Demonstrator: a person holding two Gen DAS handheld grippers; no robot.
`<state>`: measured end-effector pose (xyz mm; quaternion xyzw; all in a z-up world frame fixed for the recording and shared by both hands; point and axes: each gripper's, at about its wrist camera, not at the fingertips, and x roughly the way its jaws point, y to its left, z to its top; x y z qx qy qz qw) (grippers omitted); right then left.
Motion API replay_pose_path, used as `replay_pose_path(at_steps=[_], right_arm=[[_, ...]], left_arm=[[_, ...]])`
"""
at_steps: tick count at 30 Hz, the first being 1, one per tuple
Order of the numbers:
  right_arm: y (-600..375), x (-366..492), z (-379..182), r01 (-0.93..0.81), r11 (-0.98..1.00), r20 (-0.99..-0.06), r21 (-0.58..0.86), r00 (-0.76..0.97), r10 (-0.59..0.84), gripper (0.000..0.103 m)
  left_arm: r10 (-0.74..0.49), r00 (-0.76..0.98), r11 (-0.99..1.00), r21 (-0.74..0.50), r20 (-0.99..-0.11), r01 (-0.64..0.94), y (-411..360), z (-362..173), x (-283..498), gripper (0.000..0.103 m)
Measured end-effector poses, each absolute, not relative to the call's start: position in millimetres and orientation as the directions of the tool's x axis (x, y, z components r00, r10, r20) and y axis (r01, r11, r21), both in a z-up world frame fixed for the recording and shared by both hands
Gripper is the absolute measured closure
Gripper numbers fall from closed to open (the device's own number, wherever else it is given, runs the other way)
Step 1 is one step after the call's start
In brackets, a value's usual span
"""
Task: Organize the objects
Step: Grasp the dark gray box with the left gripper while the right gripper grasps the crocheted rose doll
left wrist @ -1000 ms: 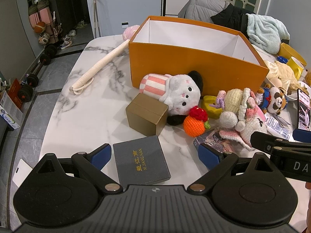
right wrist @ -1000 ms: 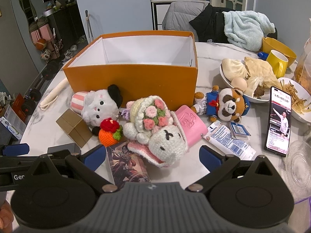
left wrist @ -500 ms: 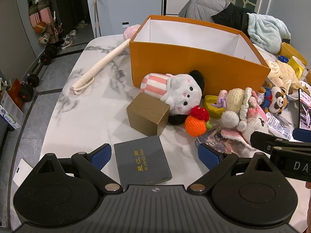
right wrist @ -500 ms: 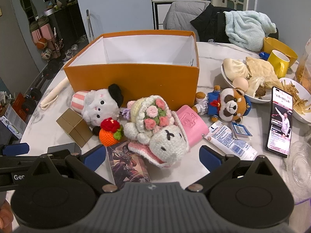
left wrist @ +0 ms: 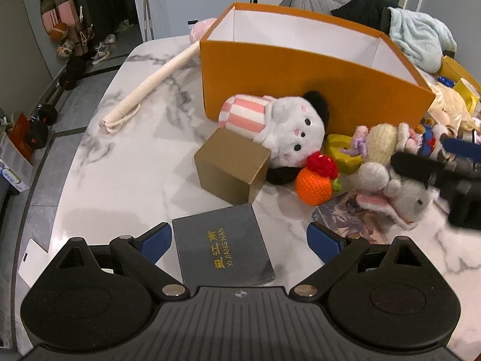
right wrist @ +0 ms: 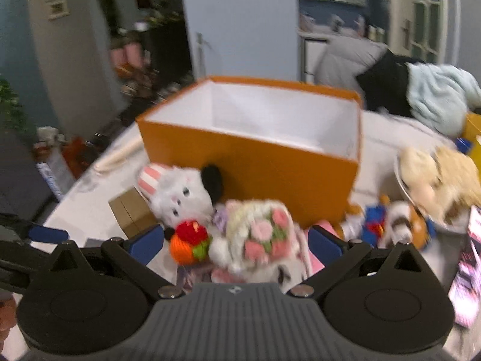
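Two grippers are in view, and only one has changed position. The right gripper (right wrist: 236, 240) has dropped and pushed forward since half a second ago: its view is now motion-blurred, and the crocheted sheep with the flower bouquet (right wrist: 260, 240) sits between its spread blue pads (right wrist: 147, 240), which are not yet touching it. In the left wrist view the right gripper shows as a dark blur directly over the same sheep (left wrist: 399, 201). The left gripper (left wrist: 237, 242) is unmoved, jaws apart, straddling the dark grey box (left wrist: 224, 248) without clamping it. The orange bin (left wrist: 303, 81) is empty as far as its visible interior shows. The white plush (left wrist: 282, 132), the brown box (left wrist: 231, 165) and the crocheted orange (left wrist: 314, 185) lie on the marble table (left wrist: 126, 162) in front of the bin. Judgement: the first pick is under way, with the sheep as target; nothing is sorted yet.
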<state>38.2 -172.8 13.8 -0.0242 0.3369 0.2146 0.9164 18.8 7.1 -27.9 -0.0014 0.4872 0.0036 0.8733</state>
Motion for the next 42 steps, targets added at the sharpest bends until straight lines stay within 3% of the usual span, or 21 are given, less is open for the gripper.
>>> replay_pose_path(at_steps=[16, 22, 25, 42], right_arm=[[-171.4, 72.6, -25.5, -0.462, 0.887, -0.716, 0.021, 0.612, 0.336, 0.001], [-173.8, 84.1, -43.1, -0.436, 0.895, -0.764, 0.094, 0.545, 0.346, 0.003], [-175.9, 89.4, -49.0, -0.416, 0.893, -0.785, 0.174, 0.489, 0.381, 0.011], [-164.9, 83.1, -46.4, -0.450, 0.886, -0.786, 0.109, 0.507, 0.354, 0.013]], left_arm=[[0.085, 0.461, 0.995, 0.098, -0.884, 0.004, 5.5, -66.4, 24.6, 0.000], [0.065, 0.430, 0.997, 0.072, -0.900, 0.002, 6.2, -79.0, 26.1, 0.000], [0.041, 0.440, 0.999, 0.041, -0.897, -0.008, 8.2, -80.9, 25.9, 0.000], [0.057, 0.511, 0.995, 0.009, -0.858, -0.097, 18.1, -84.4, 19.7, 0.000]])
